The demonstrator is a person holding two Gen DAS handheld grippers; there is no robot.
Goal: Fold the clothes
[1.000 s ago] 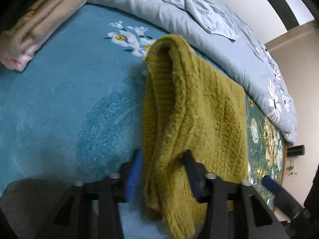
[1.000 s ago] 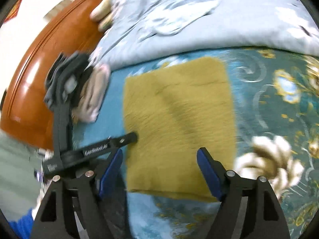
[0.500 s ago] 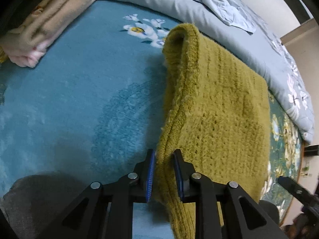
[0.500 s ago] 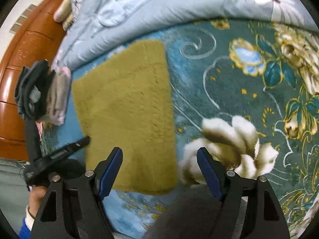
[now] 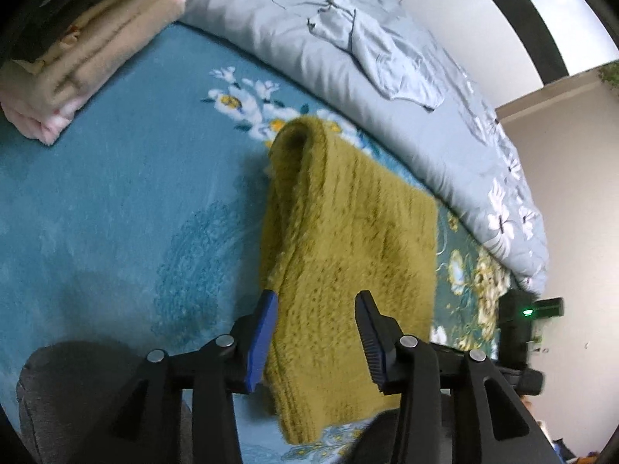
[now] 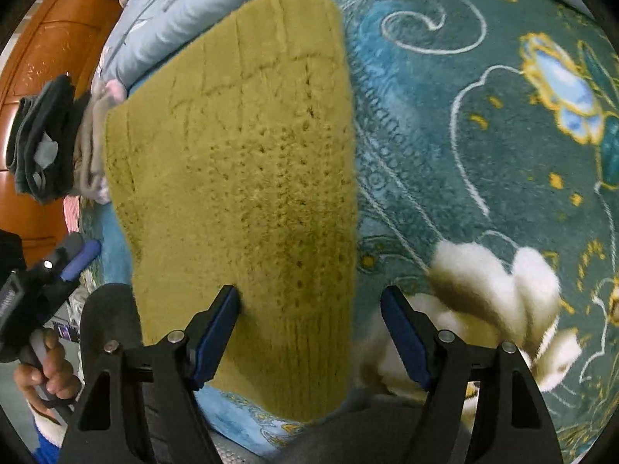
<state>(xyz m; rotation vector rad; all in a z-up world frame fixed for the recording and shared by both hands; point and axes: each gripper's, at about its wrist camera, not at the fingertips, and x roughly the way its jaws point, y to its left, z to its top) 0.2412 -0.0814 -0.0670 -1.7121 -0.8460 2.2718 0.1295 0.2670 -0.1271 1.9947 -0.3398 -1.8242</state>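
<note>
Folded sweater (image 5: 348,239) lies between the left gripper (image 5: 315,332)'s just-opening fingers; right gripper (image 6: 309,332)'s spread fingers straddle its edge.

Teal floral blanket (image 5: 116,193) fills most of both views; white-and-yellow flower print at upper centre of left view. Grey floral duvet (image 5: 309,46) bunched along upper edge, running down the right side. Wooden headboard (image 6: 46,58), reddish-brown, upper left of right view. White wall (image 5: 572,193) at right of left view; small black device with green light (image 5: 530,311) at right edge.
</note>
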